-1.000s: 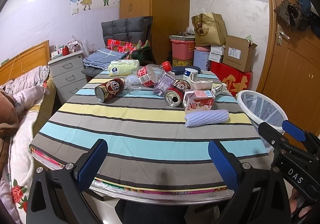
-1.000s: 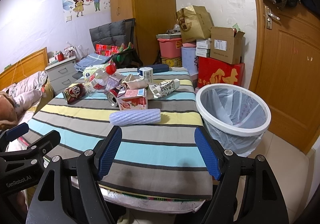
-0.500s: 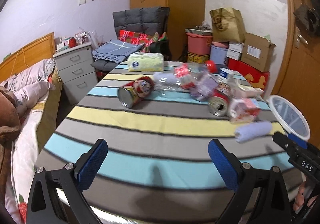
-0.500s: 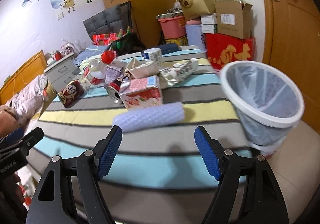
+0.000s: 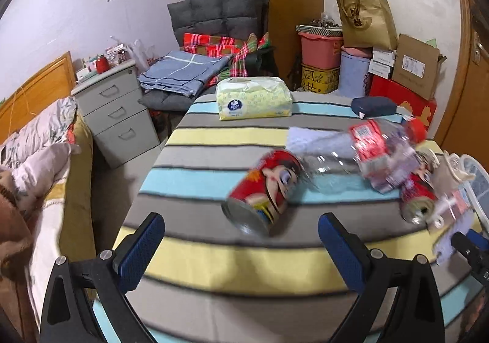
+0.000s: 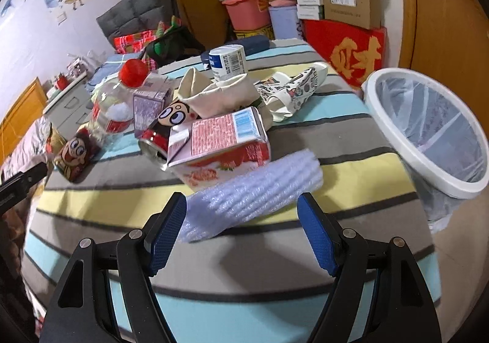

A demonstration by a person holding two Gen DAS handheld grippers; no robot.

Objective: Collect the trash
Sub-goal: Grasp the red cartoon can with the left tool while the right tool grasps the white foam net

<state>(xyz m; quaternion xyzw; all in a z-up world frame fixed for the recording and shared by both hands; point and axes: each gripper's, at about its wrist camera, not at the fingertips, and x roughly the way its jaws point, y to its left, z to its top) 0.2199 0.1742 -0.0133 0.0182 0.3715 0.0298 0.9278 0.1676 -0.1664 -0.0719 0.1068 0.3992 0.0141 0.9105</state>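
Observation:
Trash lies on the striped table (image 5: 232, 263). A red cartoon can (image 5: 262, 190) lies on its side just ahead of my open, empty left gripper (image 5: 241, 248). Behind it are a clear bottle with a red cap (image 5: 363, 147) and a second can (image 5: 417, 199). My open, empty right gripper (image 6: 243, 230) has its fingers either side of a pale blue foam roll (image 6: 253, 190). Behind the roll are a pink carton (image 6: 220, 144), a can (image 6: 159, 135), the bottle (image 6: 122, 92) and crumpled paper cups (image 6: 290, 89). A white lined bin (image 6: 428, 129) stands right of the table.
A tissue pack (image 5: 253, 98) and a dark case (image 5: 374, 107) lie at the table's far end. A bed (image 5: 36, 178) and grey drawers (image 5: 116, 116) stand left. Boxes (image 6: 342, 34) and a wooden door (image 6: 443, 12) are at the right.
Both grippers have moved forward over the table. The left one has closed in on the red cartoon can, the right one on the foam roll. Both stay open.

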